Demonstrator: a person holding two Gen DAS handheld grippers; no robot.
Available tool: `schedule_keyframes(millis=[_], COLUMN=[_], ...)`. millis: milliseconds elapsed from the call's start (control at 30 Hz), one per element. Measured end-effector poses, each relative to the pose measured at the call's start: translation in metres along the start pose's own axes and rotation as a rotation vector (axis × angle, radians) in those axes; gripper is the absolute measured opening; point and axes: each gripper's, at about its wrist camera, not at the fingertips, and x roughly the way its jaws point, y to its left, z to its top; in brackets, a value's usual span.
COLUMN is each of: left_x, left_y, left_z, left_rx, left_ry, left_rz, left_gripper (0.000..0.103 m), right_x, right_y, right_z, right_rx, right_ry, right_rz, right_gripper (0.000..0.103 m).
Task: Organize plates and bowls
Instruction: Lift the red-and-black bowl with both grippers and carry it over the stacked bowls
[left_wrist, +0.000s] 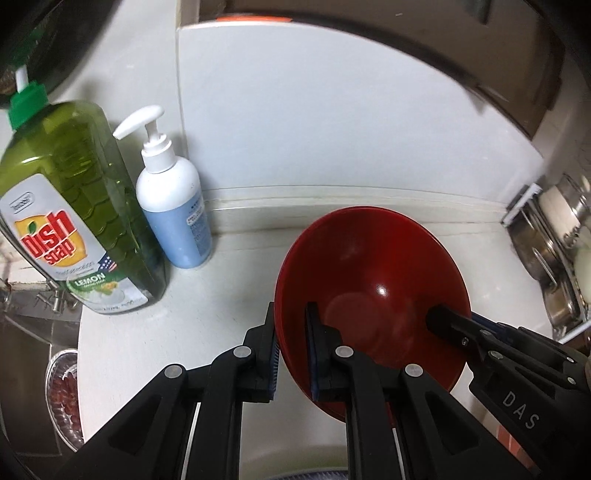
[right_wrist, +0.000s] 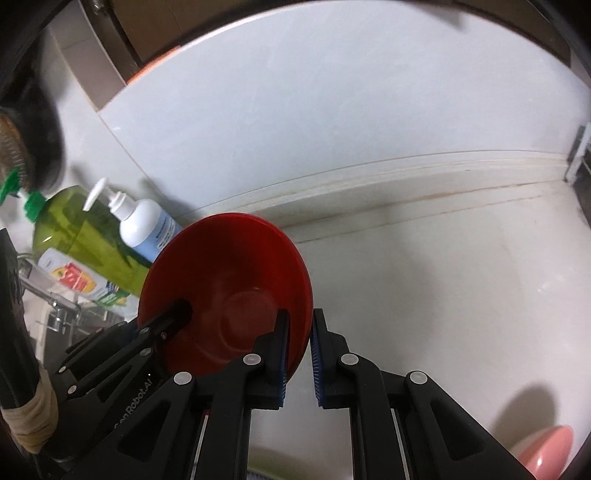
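Above the white counter (left_wrist: 229, 266), in front of the pale backsplash, a red bowl (left_wrist: 369, 280) is held tilted in the air by both grippers. The left gripper (left_wrist: 291, 350) pinches the bowl's left rim, one finger outside the wall and one inside. The right gripper (right_wrist: 299, 354) clamps the opposite rim the same way, with the wall between its blue-lined pads (right_wrist: 282, 369). A second red rim shows just behind the first at the bowl's far edge, so it may be two nested bowls; the pictures do not settle that.

In the left wrist view the right gripper's housing carries the white letters "DAS". In the right wrist view the left gripper's body shows partly hidden lettering ending in "Robot.AI".

At the counter's left end stands a green bottle (left_wrist: 77, 206) with a green cap; its label reads "Dish soap" and "LEMON", with a small flag mark. Just beside it stands a white pump bottle (left_wrist: 170, 206) with a blue label whose print is too small to read. Steel pots (left_wrist: 554, 258) sit on a rack at the right edge. A pink object (right_wrist: 546, 458) shows at the lower right corner of the right wrist view.
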Motion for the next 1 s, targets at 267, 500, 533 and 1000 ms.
schedule_keyframes(millis=[267, 500, 533, 1000], left_x=[-0.043, -0.075, -0.079, -0.114], left_y=[-0.030, -0.054, -0.057, -0.126], left_z=[-0.026, -0.041, -0.043, -0.080], left_rx=[0.040, 0.077, 0.081, 0.170], left_ry=[-0.031, -0.068, -0.071, -0.086], left_rz=[-0.035, -0.066, -0.068, -0.154], left_gripper=[0.014, 0.014, 0.014, 0.014], right_x=[-0.045, -0.083, -0.090, -0.157], right_y=[-0.007, -0.016, -0.020, -0.072], right_z=[-0.023, -0.041, -0.045, -0.093], right_rx=[-0.009, -0.014, -0.013, 0.040], right_ry=[-0.052, -0.094, -0.099, -0.140], right_rz=[-0.020, -0.031, -0.032, -0.064], right_gripper=[0.013, 0.013, 0.013, 0.013])
